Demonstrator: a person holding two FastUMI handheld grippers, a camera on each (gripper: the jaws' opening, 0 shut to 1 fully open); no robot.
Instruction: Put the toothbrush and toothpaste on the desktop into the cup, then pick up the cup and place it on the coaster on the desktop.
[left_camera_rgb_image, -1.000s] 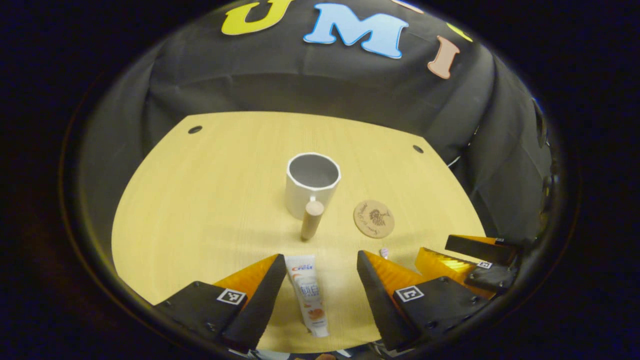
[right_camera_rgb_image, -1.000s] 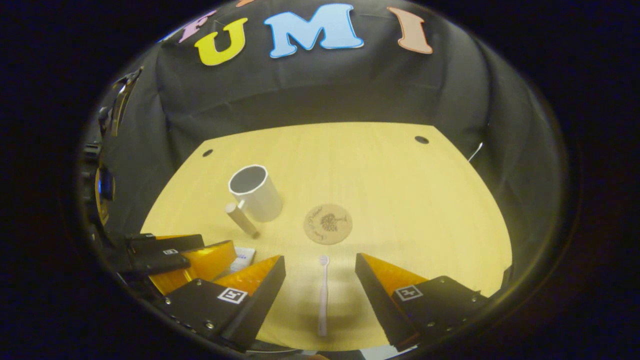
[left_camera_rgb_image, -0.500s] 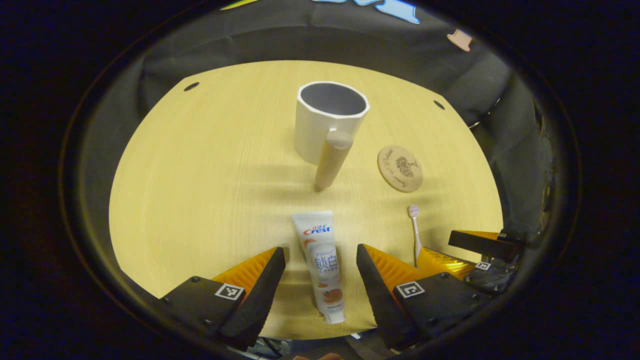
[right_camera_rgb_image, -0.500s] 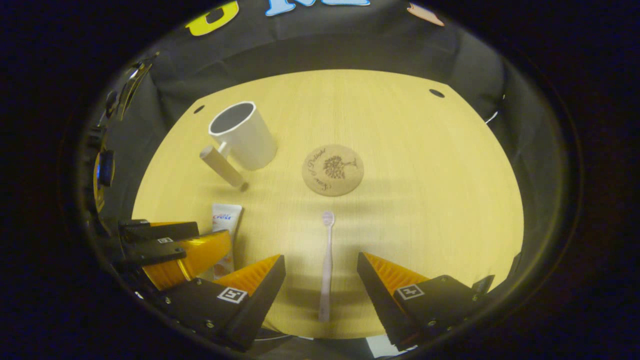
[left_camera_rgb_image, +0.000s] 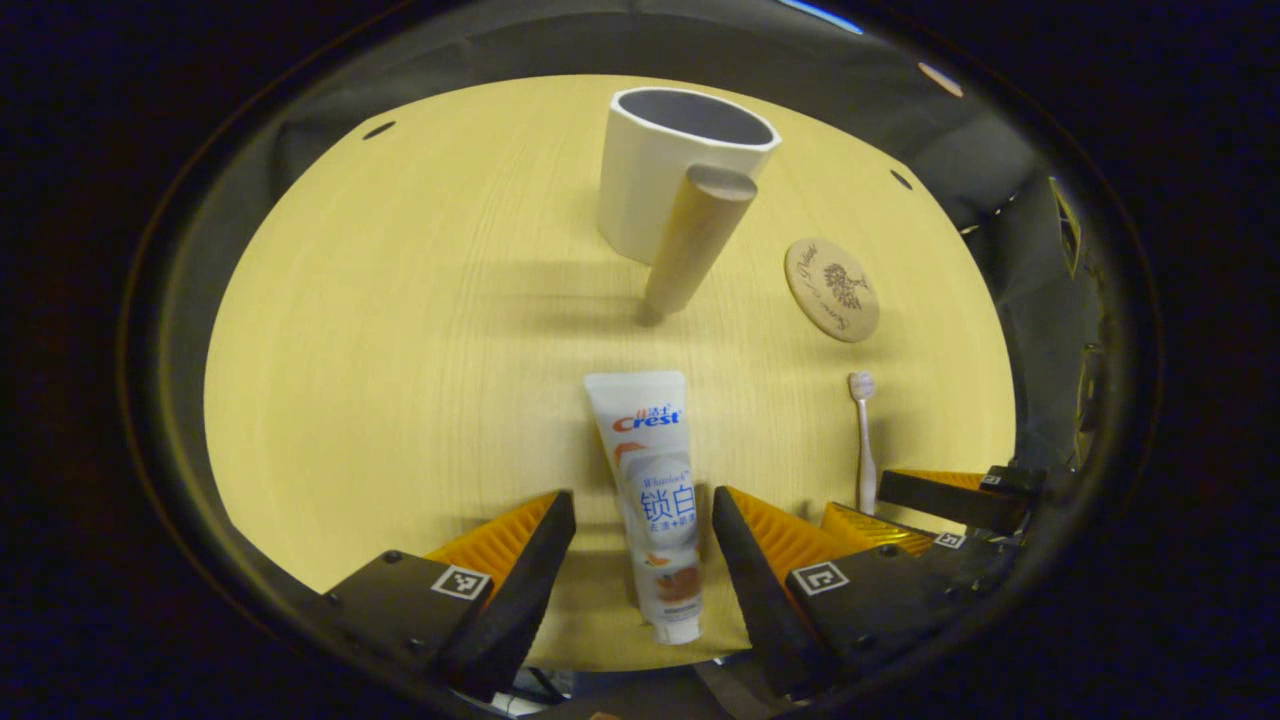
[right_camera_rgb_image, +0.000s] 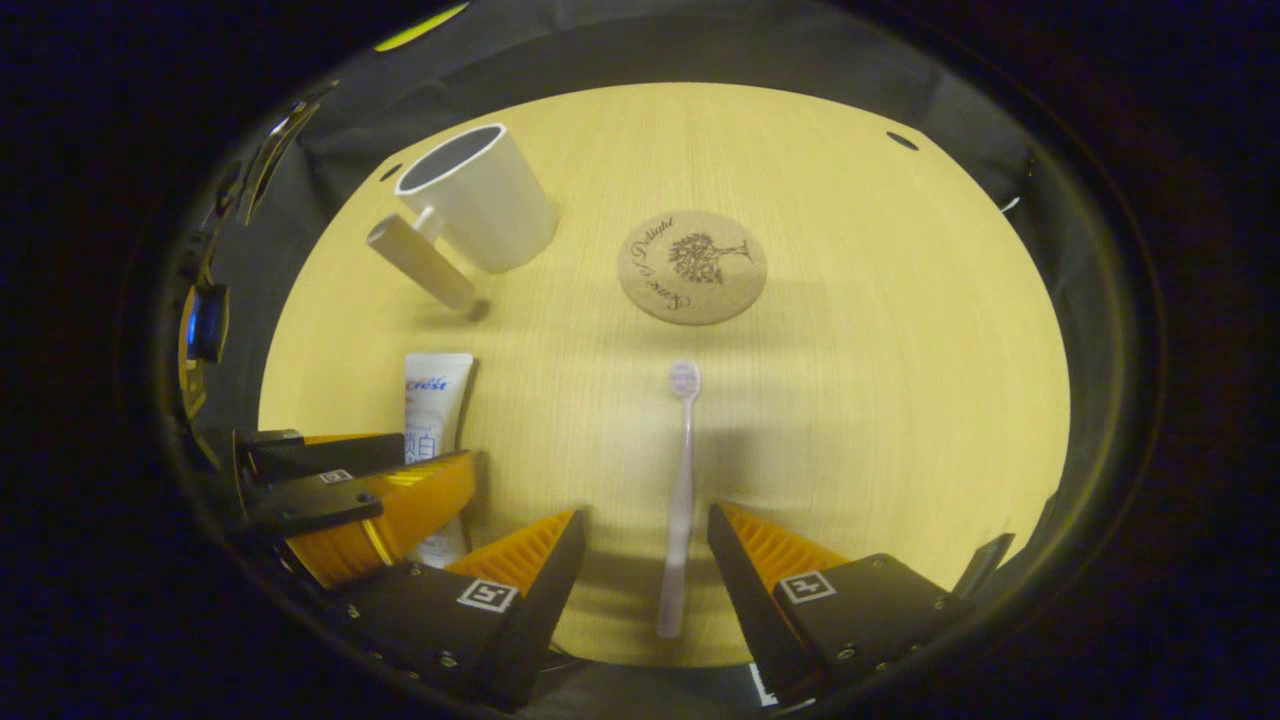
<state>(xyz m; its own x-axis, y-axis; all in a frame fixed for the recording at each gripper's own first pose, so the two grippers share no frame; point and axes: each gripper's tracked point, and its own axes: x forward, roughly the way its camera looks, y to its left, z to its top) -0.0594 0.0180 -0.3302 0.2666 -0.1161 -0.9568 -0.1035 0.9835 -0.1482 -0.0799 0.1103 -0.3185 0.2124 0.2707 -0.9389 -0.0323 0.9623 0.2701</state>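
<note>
Nothing done yet. Left gripper (left_camera_rgb_image: 637, 520) wide open, fingers astride paste (left_camera_rgb_image: 652, 490) on counter (left_camera_rgb_image: 400, 350); right gripper (right_camera_rgb_image: 645, 540) likewise over brush (right_camera_rgb_image: 680, 490). Cup (right_camera_rgb_image: 478, 210) empty, beside coaster (right_camera_rgb_image: 692, 266).

"Crest" printed on the toothpaste (left_camera_rgb_image: 655, 480)

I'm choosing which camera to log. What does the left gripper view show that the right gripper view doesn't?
Left gripper view: the toothpaste uncovered from end to end, between the fingers of the open left gripper. Right gripper view: the toothbrush uncovered from end to end, between the fingers of the open right gripper. Both: the cup, coaster and desktop.
</note>
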